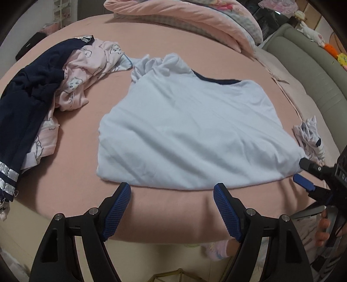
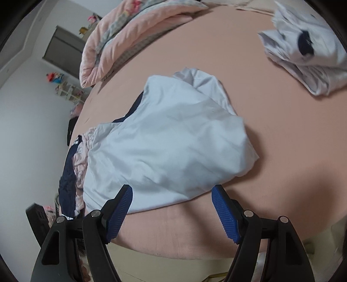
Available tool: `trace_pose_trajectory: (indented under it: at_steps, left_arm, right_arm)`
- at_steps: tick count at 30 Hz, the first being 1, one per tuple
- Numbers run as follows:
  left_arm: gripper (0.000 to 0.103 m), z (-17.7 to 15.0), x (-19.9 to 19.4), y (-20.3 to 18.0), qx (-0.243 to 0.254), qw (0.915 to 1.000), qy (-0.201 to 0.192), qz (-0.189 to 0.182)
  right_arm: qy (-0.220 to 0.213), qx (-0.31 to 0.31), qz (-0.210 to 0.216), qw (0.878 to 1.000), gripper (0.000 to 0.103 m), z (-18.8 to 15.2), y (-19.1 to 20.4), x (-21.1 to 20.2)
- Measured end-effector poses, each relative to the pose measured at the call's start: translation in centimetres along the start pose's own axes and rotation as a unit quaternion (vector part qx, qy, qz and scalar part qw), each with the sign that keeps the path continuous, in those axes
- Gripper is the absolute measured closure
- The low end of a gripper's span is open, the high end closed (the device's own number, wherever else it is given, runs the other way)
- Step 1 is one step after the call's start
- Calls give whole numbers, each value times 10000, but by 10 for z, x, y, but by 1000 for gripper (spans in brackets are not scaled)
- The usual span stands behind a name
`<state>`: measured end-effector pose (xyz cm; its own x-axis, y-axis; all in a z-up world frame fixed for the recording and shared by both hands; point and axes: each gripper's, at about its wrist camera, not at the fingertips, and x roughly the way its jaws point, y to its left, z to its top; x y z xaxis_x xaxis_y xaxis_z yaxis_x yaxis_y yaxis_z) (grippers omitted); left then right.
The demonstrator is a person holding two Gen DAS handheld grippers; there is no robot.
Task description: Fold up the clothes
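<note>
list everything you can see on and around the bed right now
light blue t-shirt with navy collar: 1, pale blue, spread flat mid-bed, one sleeve bunched at its far left corner
pink cartoon-print garment: 1, pink, crumpled at bed's left
navy garment with silver stripes: 1, dark blue, heaped with the pink one
white folded garment with dark patch: 1, white, at bed's right side
pink quilt: 1, pink, piled at far edge
pink bedsheet: 1, covers the bed
grey-green headboard: 1, right of the bed
left gripper: black with blue pads, open, at shirt's near hem
right gripper: same, open, at shirt's near right corner
hand: 1, holding the right gripper
</note>
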<state>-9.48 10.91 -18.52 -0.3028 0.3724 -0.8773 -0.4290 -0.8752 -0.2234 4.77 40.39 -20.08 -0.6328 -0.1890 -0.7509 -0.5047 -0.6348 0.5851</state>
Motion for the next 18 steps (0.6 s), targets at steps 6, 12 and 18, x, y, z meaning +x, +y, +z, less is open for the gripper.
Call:
trace_pose_trajectory:
  at_steps: [6, 12, 18]
  left_arm:
    - [25, -5, 5, 12, -242, 9996, 151, -37]
    - [25, -3, 5, 23, -492, 9987, 93, -103]
    - [25, -1, 5, 35, -769, 9968, 19, -216]
  right_arm:
    - [40, 452, -61, 9989, 28, -1, -17, 2]
    - [-21, 613, -65, 9981, 28, 2, -23, 4]
    - [-112, 591, -176, 9980, 28, 6, -22, 12]
